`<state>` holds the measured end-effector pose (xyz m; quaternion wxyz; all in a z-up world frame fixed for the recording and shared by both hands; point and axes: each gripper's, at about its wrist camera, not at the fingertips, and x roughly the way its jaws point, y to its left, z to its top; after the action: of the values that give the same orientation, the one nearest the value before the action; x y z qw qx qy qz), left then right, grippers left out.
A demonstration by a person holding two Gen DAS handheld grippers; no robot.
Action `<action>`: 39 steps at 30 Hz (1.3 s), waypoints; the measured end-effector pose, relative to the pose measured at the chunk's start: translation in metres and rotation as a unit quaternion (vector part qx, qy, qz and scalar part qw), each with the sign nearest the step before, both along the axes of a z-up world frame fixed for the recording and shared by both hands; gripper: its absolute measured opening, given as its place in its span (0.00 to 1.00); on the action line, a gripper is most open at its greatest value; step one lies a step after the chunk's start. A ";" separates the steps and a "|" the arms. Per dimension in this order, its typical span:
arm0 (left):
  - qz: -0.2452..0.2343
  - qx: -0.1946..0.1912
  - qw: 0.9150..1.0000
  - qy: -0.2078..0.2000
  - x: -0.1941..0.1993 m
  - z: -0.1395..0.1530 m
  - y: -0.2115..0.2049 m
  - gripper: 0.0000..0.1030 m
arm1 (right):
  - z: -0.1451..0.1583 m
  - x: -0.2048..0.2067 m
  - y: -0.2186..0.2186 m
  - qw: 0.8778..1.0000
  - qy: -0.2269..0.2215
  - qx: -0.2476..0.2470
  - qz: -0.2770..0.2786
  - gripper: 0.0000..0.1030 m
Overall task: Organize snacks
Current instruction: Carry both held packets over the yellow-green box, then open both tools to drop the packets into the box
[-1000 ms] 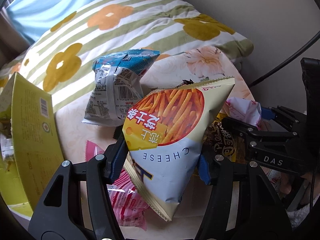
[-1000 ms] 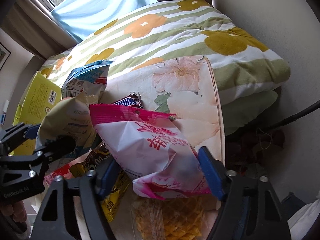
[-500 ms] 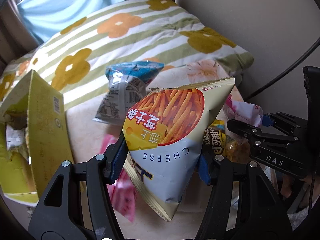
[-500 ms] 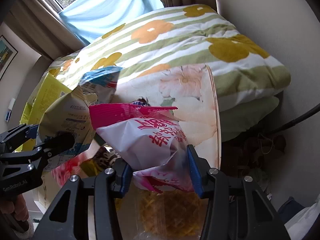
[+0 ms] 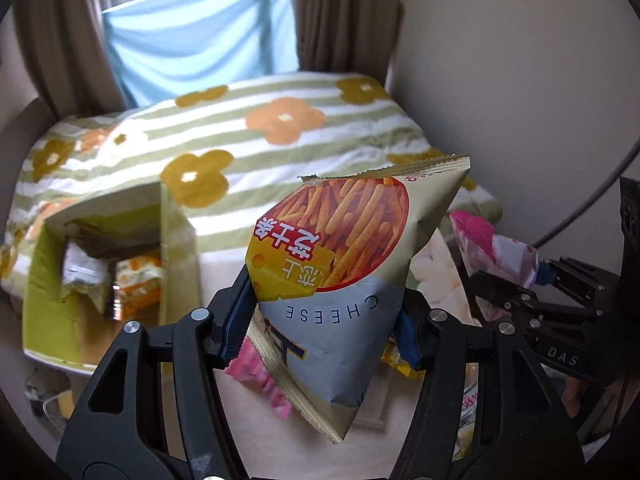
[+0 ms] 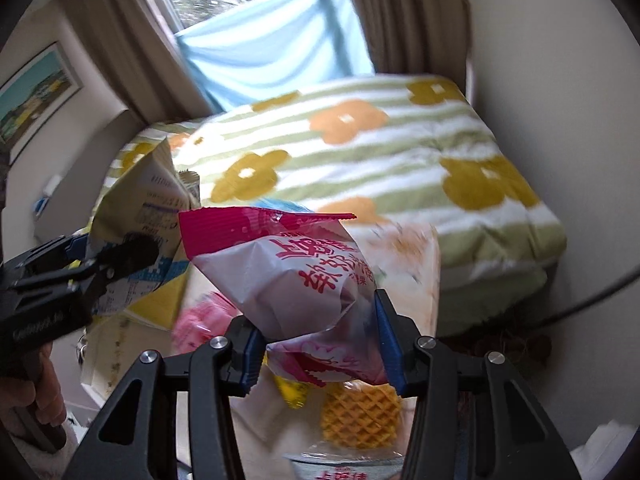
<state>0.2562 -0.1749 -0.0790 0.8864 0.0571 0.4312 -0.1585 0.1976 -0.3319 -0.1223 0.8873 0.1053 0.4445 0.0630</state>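
My left gripper is shut on a cheese-stick snack bag, cream and grey with a red circle, held up above the table. In the right wrist view that same gripper shows at the left with the bag's back toward me. My right gripper is shut on a pink and white snack bag, lifted clear of the pile; it appears in the left wrist view as a pink bag at the right. An open yellow-green box with snacks inside stands at the left.
More snacks lie below: a pink packet, a waffle pack, a yellow wrapper. A striped flowered quilt fills the back, with a window, a blue cloth and curtains behind. A wall and a black cable are on the right.
Both grippers rose with their bags, and the pile dropped lower in view. The right gripper closed onto the pink and white bag. The yellow-green box's opening came into the left view.
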 end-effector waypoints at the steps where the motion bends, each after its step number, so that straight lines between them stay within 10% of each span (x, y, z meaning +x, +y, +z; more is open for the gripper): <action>1: 0.007 -0.002 1.000 -0.006 -0.001 0.006 0.007 0.55 | 0.007 0.000 0.005 1.000 -0.008 -0.003 0.008 0.44; 13: 0.123 -0.015 0.991 -0.054 0.005 0.044 0.153 0.55 | 0.049 0.036 0.115 0.991 -0.062 -0.012 0.121 0.44; 21: 0.159 -0.018 0.987 -0.008 0.032 0.012 0.277 0.55 | 0.041 0.077 0.222 0.986 -0.056 -0.004 0.159 0.44; 37: 0.075 0.005 0.993 0.093 0.095 -0.083 0.376 0.55 | -0.017 0.113 0.353 0.994 0.032 -0.001 0.100 0.44; 39: 0.055 0.001 0.994 0.090 0.096 -0.087 0.373 0.74 | -0.021 0.114 0.357 0.995 0.042 -0.007 0.093 0.44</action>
<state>0.3523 0.1981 -0.1656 0.8515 0.0202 0.5115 -0.1138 0.3118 0.0250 -0.1431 0.8588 0.0601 0.4898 0.1375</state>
